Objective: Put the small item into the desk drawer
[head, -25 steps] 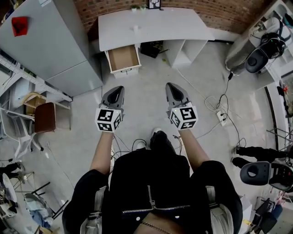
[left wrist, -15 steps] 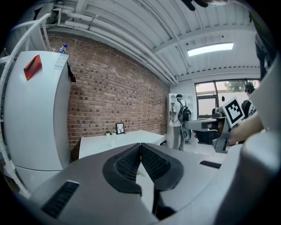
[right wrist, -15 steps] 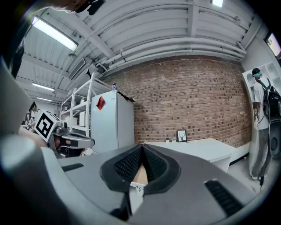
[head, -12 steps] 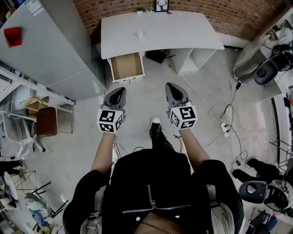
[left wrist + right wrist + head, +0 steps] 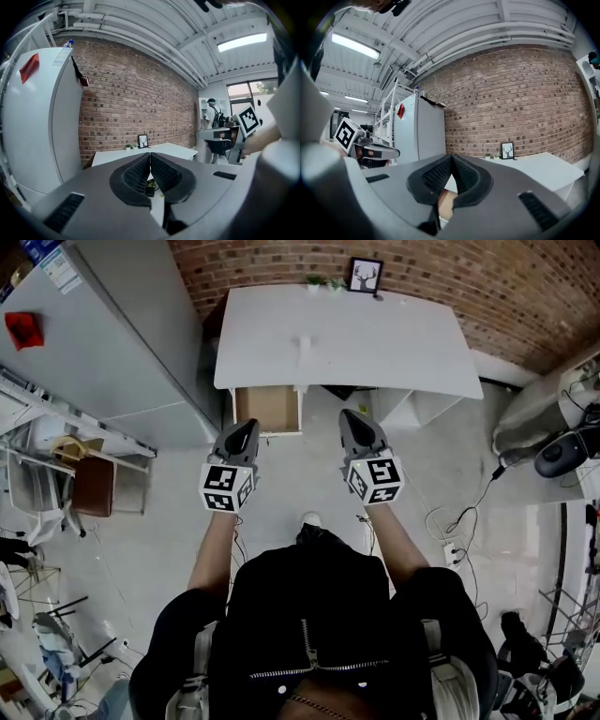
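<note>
Two grippers, jaws pressed together, nothing held: left gripper (image 5: 246,424), right gripper (image 5: 350,416). Step in hand, I judge: approach to the desk (image 5: 394,343). The small white item (image 5: 303,341) stands on the desktop, well apart, 1 o'clock from left gripper, 11 o'clock from right. Open drawer (image 5: 268,409) at left's 12 o'clock. Next: part jaws, reach for item.

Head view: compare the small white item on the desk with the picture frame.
The small white item is pale and plain; the picture frame is dark-edged. The item stands out in the middle of the white desk, toward the open drawer; the frame stands at the back edge, by the brick wall. Both rest upright on that desk.
</note>
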`<control>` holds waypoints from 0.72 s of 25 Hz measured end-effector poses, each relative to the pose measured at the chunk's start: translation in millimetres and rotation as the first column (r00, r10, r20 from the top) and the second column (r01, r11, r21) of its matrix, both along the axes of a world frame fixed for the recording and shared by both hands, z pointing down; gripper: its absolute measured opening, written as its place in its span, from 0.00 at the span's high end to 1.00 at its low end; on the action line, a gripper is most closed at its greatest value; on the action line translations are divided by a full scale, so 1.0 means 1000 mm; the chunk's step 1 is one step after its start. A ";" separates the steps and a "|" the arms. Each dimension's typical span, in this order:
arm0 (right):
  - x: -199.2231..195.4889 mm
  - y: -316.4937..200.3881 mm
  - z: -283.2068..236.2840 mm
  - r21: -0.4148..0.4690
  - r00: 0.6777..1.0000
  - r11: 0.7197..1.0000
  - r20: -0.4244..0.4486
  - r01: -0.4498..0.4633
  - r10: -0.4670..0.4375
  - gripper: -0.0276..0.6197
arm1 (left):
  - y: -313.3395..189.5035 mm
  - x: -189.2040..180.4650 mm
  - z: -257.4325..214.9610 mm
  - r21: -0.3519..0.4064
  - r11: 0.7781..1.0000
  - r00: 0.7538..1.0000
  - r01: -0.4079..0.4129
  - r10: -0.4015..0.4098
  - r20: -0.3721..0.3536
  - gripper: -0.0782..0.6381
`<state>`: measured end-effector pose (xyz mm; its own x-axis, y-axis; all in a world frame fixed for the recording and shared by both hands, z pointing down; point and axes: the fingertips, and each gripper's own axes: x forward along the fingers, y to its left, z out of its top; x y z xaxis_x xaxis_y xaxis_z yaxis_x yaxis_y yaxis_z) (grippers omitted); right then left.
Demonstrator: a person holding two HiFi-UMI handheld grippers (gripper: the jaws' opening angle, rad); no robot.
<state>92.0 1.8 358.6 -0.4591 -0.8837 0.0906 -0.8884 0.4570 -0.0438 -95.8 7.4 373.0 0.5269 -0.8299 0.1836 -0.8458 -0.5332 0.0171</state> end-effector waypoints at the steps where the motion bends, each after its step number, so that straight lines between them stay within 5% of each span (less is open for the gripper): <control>1: 0.002 -0.012 0.000 0.001 1.000 1.000 -0.001 0.014 -0.014 0.95 | -0.009 0.003 -0.001 0.002 1.000 1.000 0.014 -0.014 -0.002 0.86; 9: 0.004 -0.071 0.006 -0.010 0.997 0.996 0.001 0.083 -0.083 0.95 | -0.050 0.012 -0.001 -0.002 0.997 0.997 0.072 -0.072 -0.012 0.86; 18: 0.000 -0.112 0.014 -0.012 0.997 0.997 -0.007 0.071 -0.071 0.95 | -0.104 0.018 0.004 0.004 1.000 0.999 0.031 -0.031 -0.016 0.86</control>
<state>92.5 -109.9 372.3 -0.5198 -0.8479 0.1044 -0.8541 0.5182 -0.0436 -78.2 -96.3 377.2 0.5037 -0.8467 0.1714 -0.8616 -0.5068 0.0285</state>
